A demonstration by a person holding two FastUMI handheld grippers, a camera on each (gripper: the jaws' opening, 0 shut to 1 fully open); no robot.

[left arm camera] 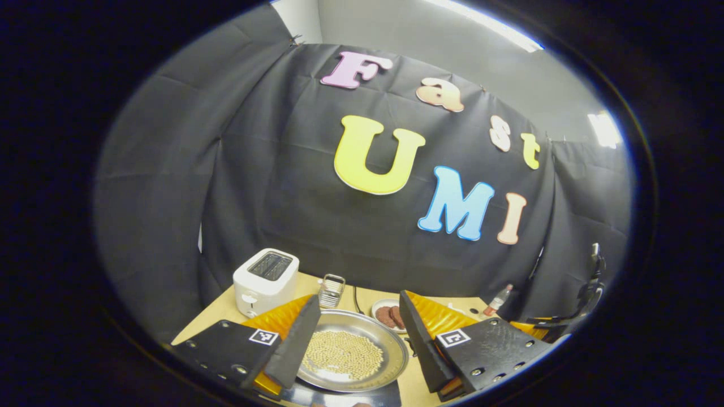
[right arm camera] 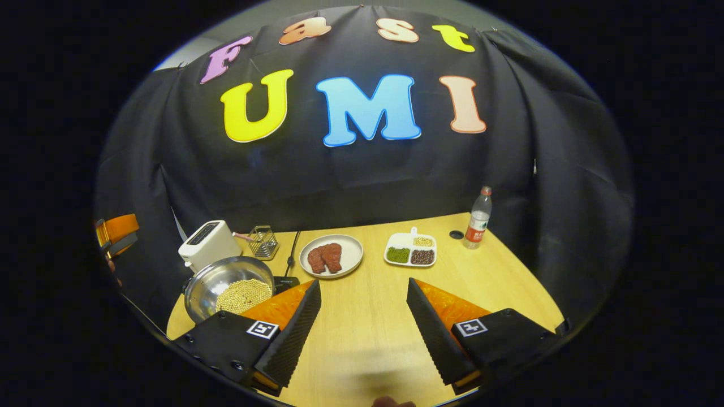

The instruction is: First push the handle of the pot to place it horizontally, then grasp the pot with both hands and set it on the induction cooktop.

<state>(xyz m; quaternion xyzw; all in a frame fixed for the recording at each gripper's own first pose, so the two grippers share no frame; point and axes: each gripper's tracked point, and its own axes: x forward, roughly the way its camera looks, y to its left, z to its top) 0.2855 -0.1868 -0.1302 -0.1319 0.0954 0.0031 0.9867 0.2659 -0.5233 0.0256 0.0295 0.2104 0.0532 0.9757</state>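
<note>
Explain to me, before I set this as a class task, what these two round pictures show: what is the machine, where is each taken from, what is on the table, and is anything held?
There is no robot. A person holds a two-finger gripper in each hand, and a fisheye camera rides on each, looking along its fingers.

In the left gripper view, the left gripper hangs open over a metal pot of pale beans, holding nothing. In the right gripper view, the right gripper is open over bare wooden table, also empty.

On the table stand a white toaster, a small wire basket, a plate of reddish meat, a divided dish of beans and a plastic bottle. A dark slab shows beside the pot; it may be the cooktop, but I cannot tell.
</note>
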